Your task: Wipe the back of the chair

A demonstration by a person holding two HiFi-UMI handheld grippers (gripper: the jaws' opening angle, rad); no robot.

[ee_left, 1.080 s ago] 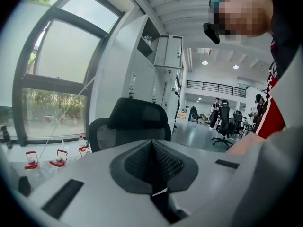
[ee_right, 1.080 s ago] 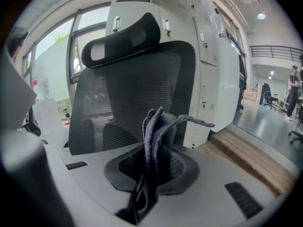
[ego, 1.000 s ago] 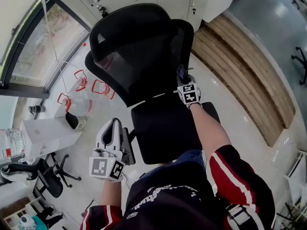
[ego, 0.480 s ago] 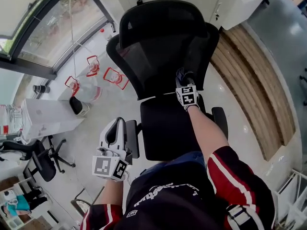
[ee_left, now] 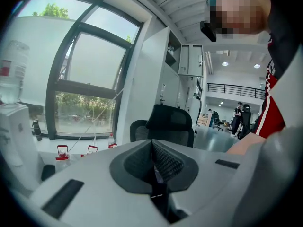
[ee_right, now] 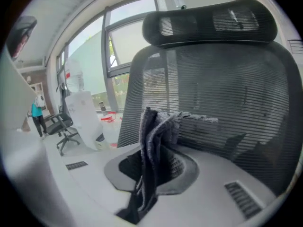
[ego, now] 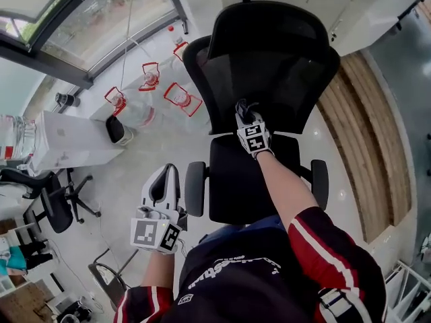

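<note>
**Head view.** An office chair [ego: 269,79] is recorded at 12 o'clock of the wearer. Its black mesh back stands upright, with the long axis running from the padded seat [ego: 242,194] up to a curved headrest [ego: 276,22]. The right claw [ego: 244,110] is set against the lower front face of the back, just above the seat's rear edge. The left claw [ego: 163,177] is held low at the seat's 9 o'clock, just beside a rounded armrest [ego: 194,188] and well apart from the back. The right claw is therefore judged the nearer and the working one. Clear water bottles [ego: 178,98] with red handles are noted on the pale floor at 10 o'clock.

**Left gripper view.** The left claw [ee_left: 154,167] is shown with its ribbed dark pads brought together, and nothing is seen held between them. The chair [ee_left: 170,124] is seen beyond it at 12 o'clock, in front of a large window [ee_left: 90,89].

**Right gripper view.** The right claw [ee_right: 156,174] is clamped on a grey cloth [ee_right: 154,141], napped and folded, which stands up out of the pads as a soft ridge. The back [ee_right: 227,93] lies directly ahead and fills the frame from 11 to 4 o'clock. It is a fine, taut, see-through mesh with horizontal ribbing inside a smooth rigid rim. The cloth's upper fold appears to meet the mesh, though contact cannot be confirmed. Most of the back is judged unwiped, and it extends toward 12 o'clock from the cloth.
</note>
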